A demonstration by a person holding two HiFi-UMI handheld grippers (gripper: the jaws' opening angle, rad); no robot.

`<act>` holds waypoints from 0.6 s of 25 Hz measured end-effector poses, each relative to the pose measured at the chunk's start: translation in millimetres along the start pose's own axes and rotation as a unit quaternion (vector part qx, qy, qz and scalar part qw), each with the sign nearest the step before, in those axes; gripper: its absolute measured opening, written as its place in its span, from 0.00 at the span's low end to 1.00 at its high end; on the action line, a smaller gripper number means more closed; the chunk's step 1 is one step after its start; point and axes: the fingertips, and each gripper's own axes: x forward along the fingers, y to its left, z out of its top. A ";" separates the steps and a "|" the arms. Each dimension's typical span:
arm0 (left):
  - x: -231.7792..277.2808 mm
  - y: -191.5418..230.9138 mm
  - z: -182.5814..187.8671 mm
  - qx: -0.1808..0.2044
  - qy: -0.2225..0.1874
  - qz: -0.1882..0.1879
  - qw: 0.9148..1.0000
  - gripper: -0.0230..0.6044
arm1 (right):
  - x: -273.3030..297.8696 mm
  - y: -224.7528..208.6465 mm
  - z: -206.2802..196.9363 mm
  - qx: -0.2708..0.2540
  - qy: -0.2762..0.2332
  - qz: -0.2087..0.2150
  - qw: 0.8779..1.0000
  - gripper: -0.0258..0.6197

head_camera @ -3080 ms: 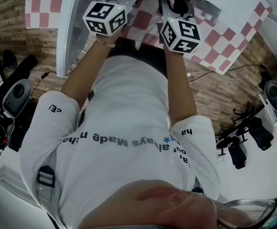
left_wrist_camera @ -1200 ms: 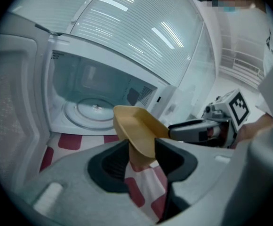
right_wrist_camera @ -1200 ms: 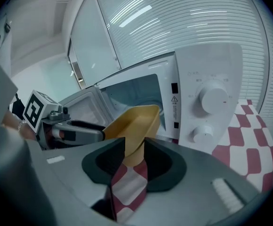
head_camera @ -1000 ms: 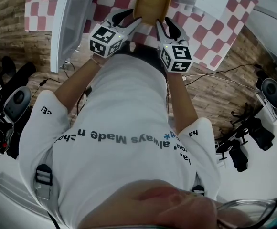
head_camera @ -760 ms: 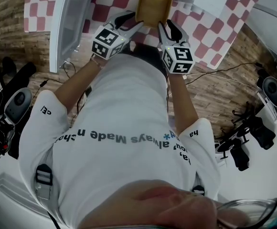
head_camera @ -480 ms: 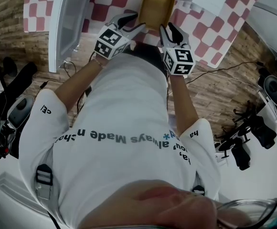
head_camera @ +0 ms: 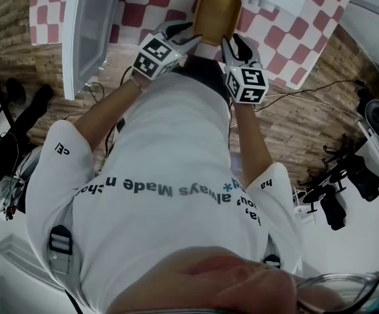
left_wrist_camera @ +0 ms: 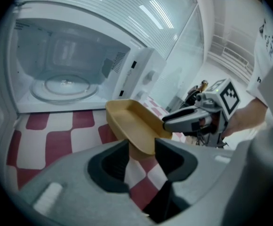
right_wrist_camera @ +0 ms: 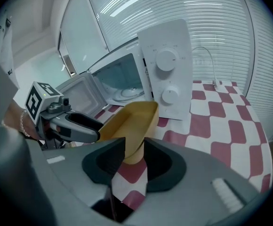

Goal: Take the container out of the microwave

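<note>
The yellow rectangular container [head_camera: 217,13] hangs tilted in the air in front of the white microwave [left_wrist_camera: 70,55], above the red-and-white checked tablecloth [left_wrist_camera: 33,126]. My left gripper [left_wrist_camera: 141,153] is shut on the container's near left rim. My right gripper [right_wrist_camera: 133,155] is shut on its near right rim. Each gripper shows in the other's view: the right gripper [left_wrist_camera: 189,119] and the left gripper [right_wrist_camera: 74,121] clamp opposite sides of the container [right_wrist_camera: 127,121]. The microwave's cavity holds only its glass turntable [left_wrist_camera: 63,86].
The microwave door [head_camera: 88,31] stands swung open to the left. The control panel with two knobs [right_wrist_camera: 167,72] is right of the cavity. A white cable [right_wrist_camera: 212,65] lies on the cloth behind. Tripods and gear stand on the wooden floor [head_camera: 307,123].
Both grippers, earlier reaching into the microwave, have drawn back together with the container between them. It has come out of the cavity and sunk a little over the checked cloth.
</note>
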 end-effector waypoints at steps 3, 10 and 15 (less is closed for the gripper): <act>10.4 -3.0 -4.7 0.004 0.009 -0.007 1.000 0.32 | 0.0 -8.6 -7.6 0.007 0.003 -0.007 1.000 0.23; 31.3 -8.8 -11.5 0.010 0.023 -0.018 1.000 0.32 | 1.3 -27.3 -25.6 0.019 0.013 -0.021 1.000 0.23; 42.7 -10.5 -14.8 0.008 0.024 -0.017 1.000 0.32 | 5.2 -38.2 -33.7 0.028 0.014 -0.027 0.999 0.23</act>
